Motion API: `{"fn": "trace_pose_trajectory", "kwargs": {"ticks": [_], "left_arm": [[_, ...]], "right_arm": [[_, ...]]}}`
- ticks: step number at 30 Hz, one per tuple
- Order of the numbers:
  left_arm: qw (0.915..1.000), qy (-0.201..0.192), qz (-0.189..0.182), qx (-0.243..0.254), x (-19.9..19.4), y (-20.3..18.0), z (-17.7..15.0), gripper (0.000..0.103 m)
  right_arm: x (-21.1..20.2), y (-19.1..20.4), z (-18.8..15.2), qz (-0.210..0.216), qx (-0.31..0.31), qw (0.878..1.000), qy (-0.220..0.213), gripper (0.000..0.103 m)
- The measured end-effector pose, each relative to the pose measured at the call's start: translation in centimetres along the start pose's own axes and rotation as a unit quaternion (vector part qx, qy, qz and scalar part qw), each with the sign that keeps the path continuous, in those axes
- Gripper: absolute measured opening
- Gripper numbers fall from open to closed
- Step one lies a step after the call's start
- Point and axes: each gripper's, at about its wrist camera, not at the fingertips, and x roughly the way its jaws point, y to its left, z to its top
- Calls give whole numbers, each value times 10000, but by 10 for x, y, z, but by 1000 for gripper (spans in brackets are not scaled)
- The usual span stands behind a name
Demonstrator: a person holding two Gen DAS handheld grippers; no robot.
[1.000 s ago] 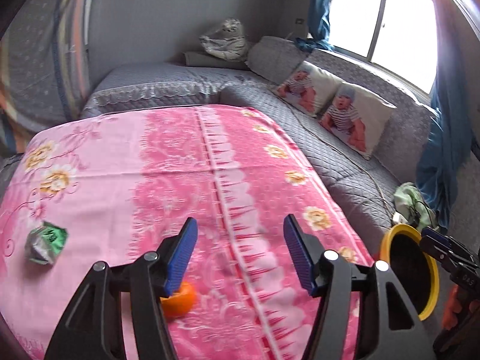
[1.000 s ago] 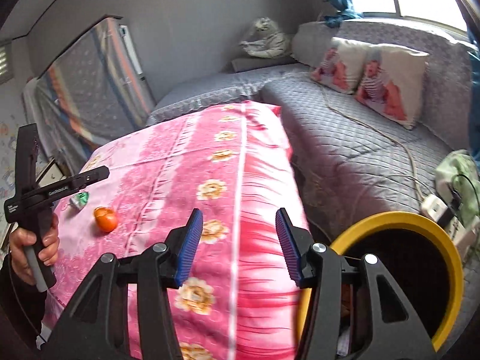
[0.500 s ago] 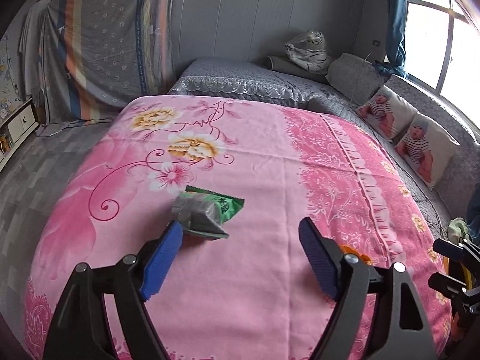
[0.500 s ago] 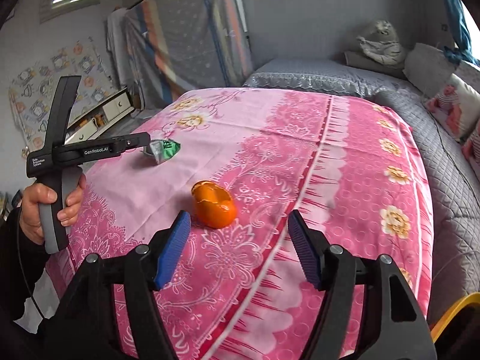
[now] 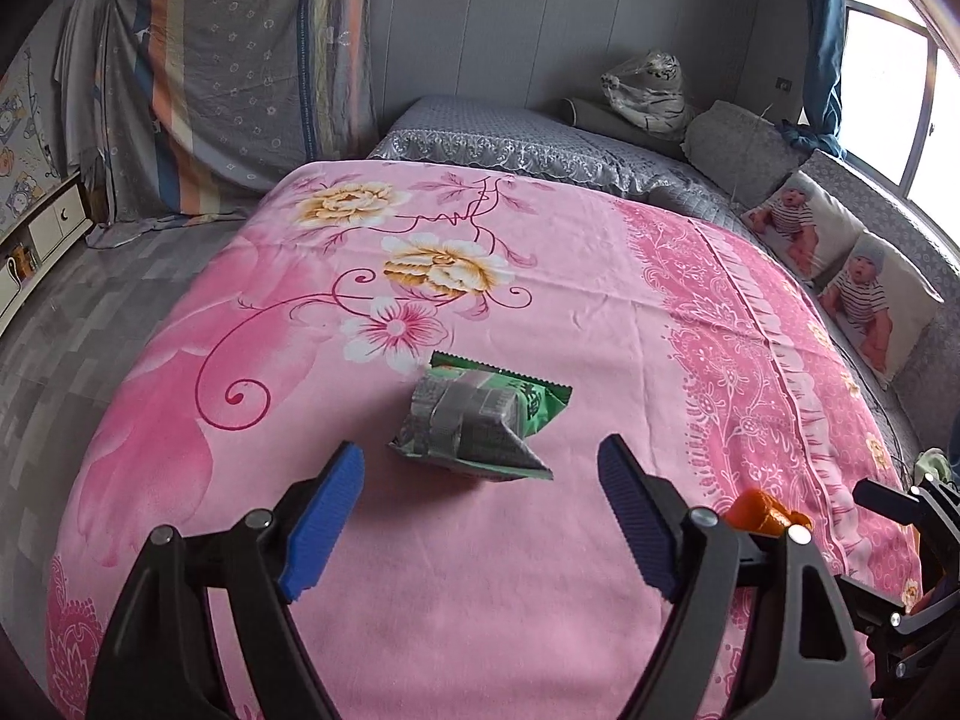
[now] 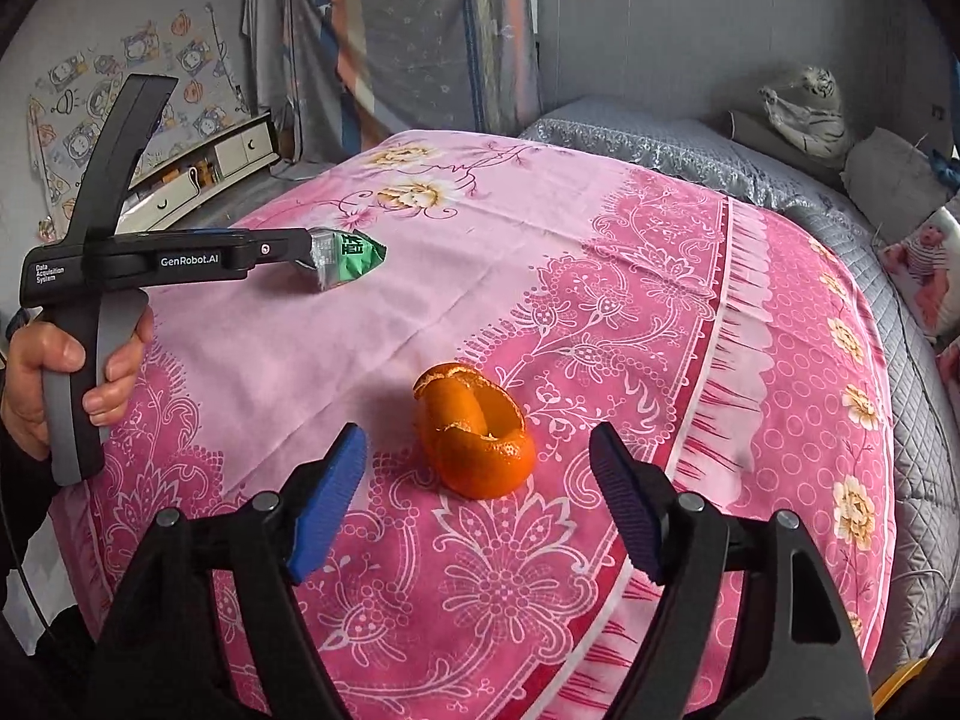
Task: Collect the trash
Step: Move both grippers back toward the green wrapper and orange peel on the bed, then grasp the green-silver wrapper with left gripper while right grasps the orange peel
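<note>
On the pink floral bedspread point(image 5: 540, 276), trash: crumpled green-and-silver foil wrapper point(image 5: 480, 414); hollow orange peel point(image 6: 474, 432)
Left gripper point(image 5: 480, 510): I've swung onto wrapper, jaws released
Right gripper point(image 6: 474, 507): now framing peel, jaws released
Meaning: both grasps ready

- Wrapper point(image 5: 480, 420) lies on the cloth point(image 5: 540, 276), just ahead of the left gripper point(image 5: 480, 516).
- Peel point(image 6: 474, 438) lies ahead of the right gripper point(image 6: 474, 510), right of the wrapper.

Right claw point(image 6: 477, 492) gapes wide at lower centre, orange peel point(image 6: 477, 435) between its blue pads on the pink cloth point(image 6: 630, 312). Left claw point(image 6: 282, 252), left of frame, reaches the green wrapper point(image 6: 348, 258).
</note>
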Motion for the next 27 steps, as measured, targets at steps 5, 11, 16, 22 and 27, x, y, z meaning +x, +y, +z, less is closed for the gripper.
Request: {"fn": "trace_pose_trajectory", "kwargs": {"ticks": [5,11,16,22,27], "left_arm": [[10000,66,18,3,11,-1,4,77],[9999,131,45,-27,23,1,7,77],[9998,183,107,-67,32,6,9,77],[9995,261,158,-115,45,11,11,77],[9994,281,191,-48,53,8,13,75]], "right_arm": [[15,0,3,-8,16,9999,116,72],[29,-4,3,18,110,9996,267,72],[37,-3,5,13,72,9994,339,72],[45,-4,7,39,165,9991,399,71],[52,-2,7,70,150,9989,429,70]]}}
